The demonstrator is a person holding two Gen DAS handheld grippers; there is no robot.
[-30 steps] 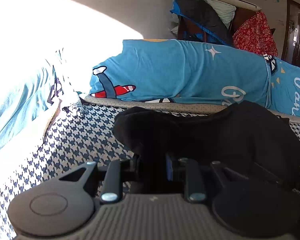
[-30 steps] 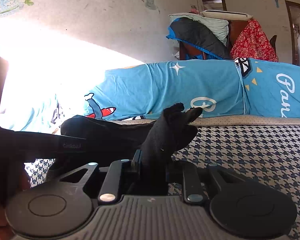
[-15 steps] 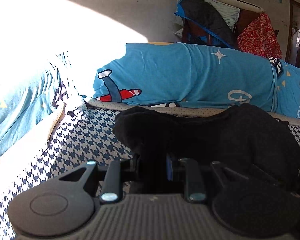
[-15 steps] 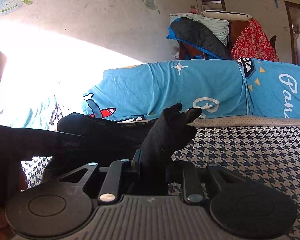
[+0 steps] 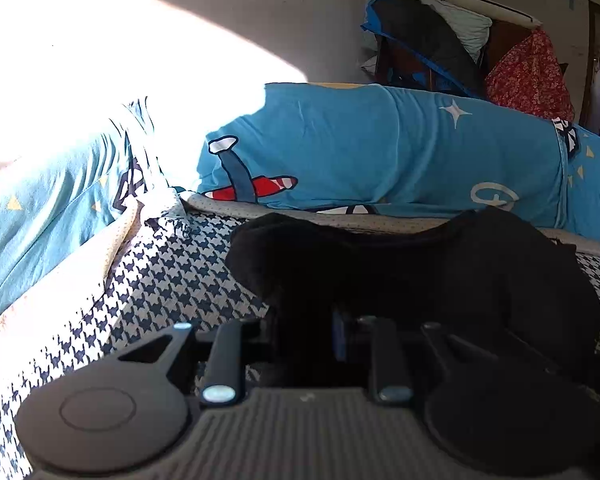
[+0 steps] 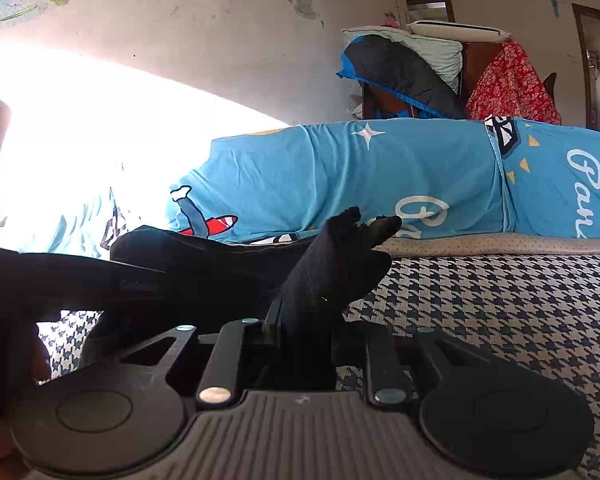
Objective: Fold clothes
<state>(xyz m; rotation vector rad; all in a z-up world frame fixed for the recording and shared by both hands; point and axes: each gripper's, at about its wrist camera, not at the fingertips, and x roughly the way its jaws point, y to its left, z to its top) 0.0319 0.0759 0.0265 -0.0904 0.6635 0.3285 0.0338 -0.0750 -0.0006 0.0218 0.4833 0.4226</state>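
Note:
A black garment [image 5: 420,268] lies bunched across the houndstooth bed cover [image 5: 156,280]. My left gripper [image 5: 304,332] is shut on its near edge; the dark cloth fills the gap between the jaws and hides the fingertips. In the right wrist view the same black garment [image 6: 204,264] stretches off to the left, and my right gripper [image 6: 306,320] is shut on a bunched fold of it that stands up above the jaws. The left gripper's dark body shows at the left edge of the right wrist view.
A rolled blue quilt [image 6: 380,180] with plane and star prints runs along the back of the bed. Behind it stands a chair piled with dark, pale and red floral clothes [image 6: 508,84]. Strong sunlight washes out the left wall. Houndstooth bed cover [image 6: 500,308] extends right.
The left wrist view has drifted slightly, so the quilt and garment sit a little further right and lower. Both grips on the black garment are unchanged.

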